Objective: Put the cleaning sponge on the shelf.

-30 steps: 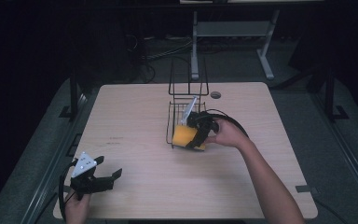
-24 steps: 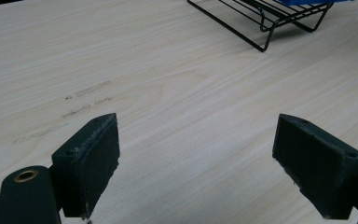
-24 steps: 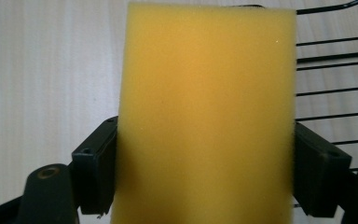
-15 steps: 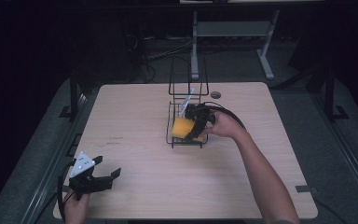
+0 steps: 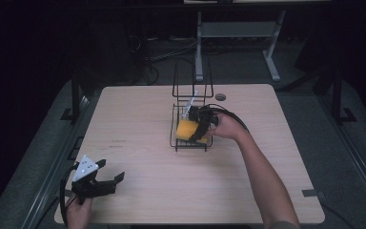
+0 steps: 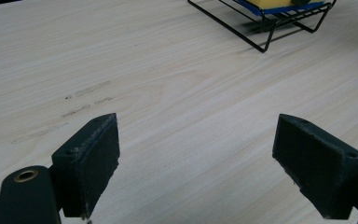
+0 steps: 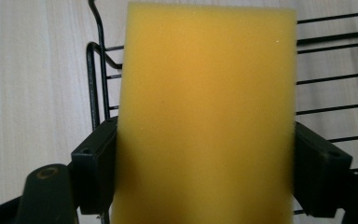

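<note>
Gripping a yellow sponge (image 7: pixel 207 116) by its two long edges, the right gripper (image 5: pixel 198 128) holds it over the black wire rack (image 5: pixel 190 141) near the middle of the wooden table (image 5: pixel 276 157). In the right gripper view both black jaws press flat against the sponge's sides, with the rack's wires and the pale tabletop behind it. In the high view the sponge sits low within the rack's tray, though whether it touches the wires is hard to tell from there. A blue layer shows under the yellow in the left gripper view. The left gripper (image 5: pixel 106 182) rests at the table's near left corner, well apart from the rack, its jaws spread wide with nothing between them but bare wood.
</note>
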`<state>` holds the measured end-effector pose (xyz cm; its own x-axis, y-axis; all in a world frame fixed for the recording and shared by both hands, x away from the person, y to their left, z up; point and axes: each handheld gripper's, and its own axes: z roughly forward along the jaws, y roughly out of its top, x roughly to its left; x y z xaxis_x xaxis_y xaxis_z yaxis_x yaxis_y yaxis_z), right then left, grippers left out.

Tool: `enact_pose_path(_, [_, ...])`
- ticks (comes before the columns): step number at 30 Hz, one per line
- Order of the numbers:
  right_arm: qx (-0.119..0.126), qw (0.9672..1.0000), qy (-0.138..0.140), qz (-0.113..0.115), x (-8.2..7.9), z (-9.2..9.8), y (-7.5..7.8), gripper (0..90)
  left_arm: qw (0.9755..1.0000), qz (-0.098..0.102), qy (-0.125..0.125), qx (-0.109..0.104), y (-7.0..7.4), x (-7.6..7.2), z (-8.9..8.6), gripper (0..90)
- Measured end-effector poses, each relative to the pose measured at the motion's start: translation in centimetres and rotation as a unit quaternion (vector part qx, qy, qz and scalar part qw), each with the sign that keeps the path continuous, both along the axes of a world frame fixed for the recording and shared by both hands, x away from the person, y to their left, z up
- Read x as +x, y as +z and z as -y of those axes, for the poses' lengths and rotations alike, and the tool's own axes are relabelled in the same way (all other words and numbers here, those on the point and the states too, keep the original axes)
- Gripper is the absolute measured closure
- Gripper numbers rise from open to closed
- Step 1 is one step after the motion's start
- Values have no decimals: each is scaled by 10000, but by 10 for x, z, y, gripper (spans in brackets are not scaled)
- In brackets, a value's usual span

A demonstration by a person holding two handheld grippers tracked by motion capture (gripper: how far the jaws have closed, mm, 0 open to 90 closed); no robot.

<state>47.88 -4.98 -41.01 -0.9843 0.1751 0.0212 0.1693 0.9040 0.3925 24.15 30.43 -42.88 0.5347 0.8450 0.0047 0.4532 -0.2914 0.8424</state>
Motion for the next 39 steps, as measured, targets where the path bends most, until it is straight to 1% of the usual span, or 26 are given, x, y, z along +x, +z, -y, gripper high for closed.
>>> enact_pose_path(3, [-15,10000,-26,-31,0,-2,-2,212,10000,-3,3,-4,0,0,0,140])
enact_pose_path(7, [54,10000,-24,-9,0,-2,-3,210,10000,-2,-4,11,0,0,0,140])
enact_pose_path(10, [86,9999,-67,-57,-1,-2,-4,195,10000,-2,19,-7,0,0,-1,140])
enact_pose_path(16, [94,9999,-74,29,-2,-3,-5,184,10000,4,17,-13,0,0,-1,140])
enact_pose_path(17, [150,9998,-129,30,-3,-2,-4,175,10000,5,18,-7,0,0,-1,140])
enact_pose_path(20, [211,9996,-180,47,-3,-1,-3,171,10000,6,19,-6,0,0,-1,141])
enact_pose_path(22, [380,9990,-213,123,-3,2,-2,173,10000,5,18,-14,0,0,-1,140])
enact_pose_path(23, [431,9988,-231,91,-4,3,-2,173,10000,5,17,-8,0,0,-1,140])
enact_pose_path(27, [548,9980,-304,102,-5,8,-1,171,10000,0,-3,21,0,0,0,141])
enact_pose_path(29, [625,9975,-308,94,-6,9,0,171,10000,-2,2,18,0,0,0,141])
enact_pose_path(32, [676,9971,-311,162,-6,11,3,171,10000,-13,-5,27,0,0,0,140])
enact_pose_path(33, [763,9965,-298,182,-7,14,5,171,10000,-9,-6,27,0,0,0,141])
enact_pose_path(34, [763,9965,-298,182,-7,14,5,171,10000,-6,3,19,0,0,0,141])
enact_pose_path(35, [874,9956,-277,189,-7,17,6,166,10000,-6,16,11,0,0,-1,140])
enact_pose_path(37, [895,9955,-268,177,-7,19,6,163,10000,3,11,12,0,0,-1,141])
enact_pose_path(38, [863,9955,-357,180,-9,21,7,164,10000,-3,3,19,0,0,-1,141])
enact_pose_path(39, [863,9955,-357,180,-9,21,7,164,10000,-6,-2,26,0,0,0,141])
